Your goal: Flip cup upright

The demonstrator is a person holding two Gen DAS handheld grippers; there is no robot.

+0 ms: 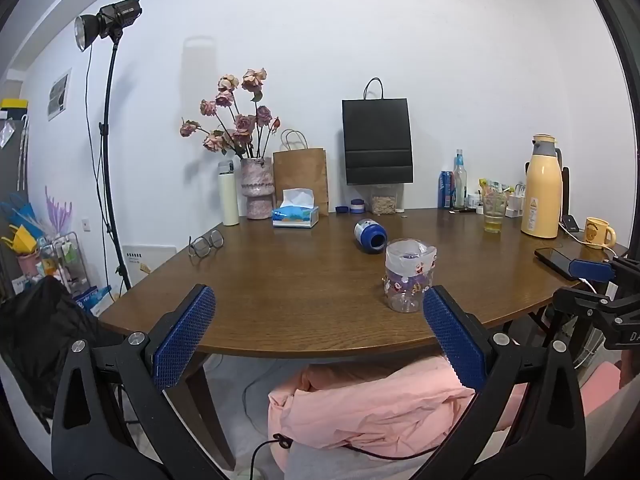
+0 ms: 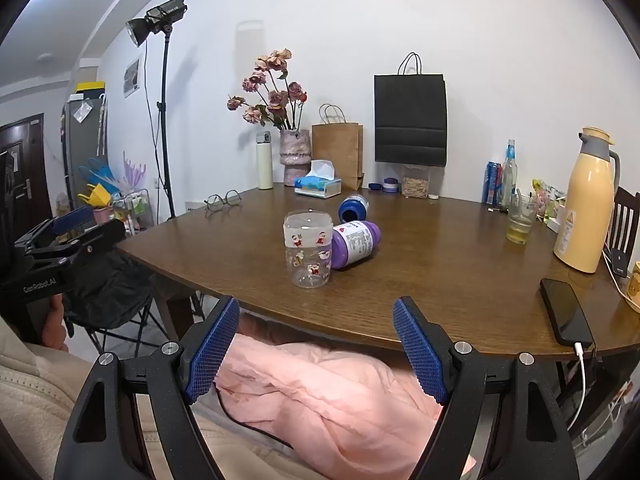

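Note:
A clear plastic cup (image 1: 409,276) with cartoon prints stands on the brown table (image 1: 280,280), its wider white-banded end on top; it also shows in the right wrist view (image 2: 308,249). A purple cup (image 2: 354,243) lies on its side just behind it. A blue cup (image 1: 370,235) lies on its side farther back, mouth toward me; it also shows in the right wrist view (image 2: 353,207). My left gripper (image 1: 318,332) is open and empty, off the table's near edge. My right gripper (image 2: 316,346) is open and empty, also before the near edge.
A phone (image 2: 565,311) on a charging cable lies at the right edge. A yellow thermos (image 2: 588,204), a glass of yellow liquid (image 2: 520,220), bottles, paper bags, a tissue box (image 2: 318,186), a flower vase (image 2: 295,156) and glasses (image 2: 222,200) line the table's back. A pink garment (image 2: 320,400) lies below.

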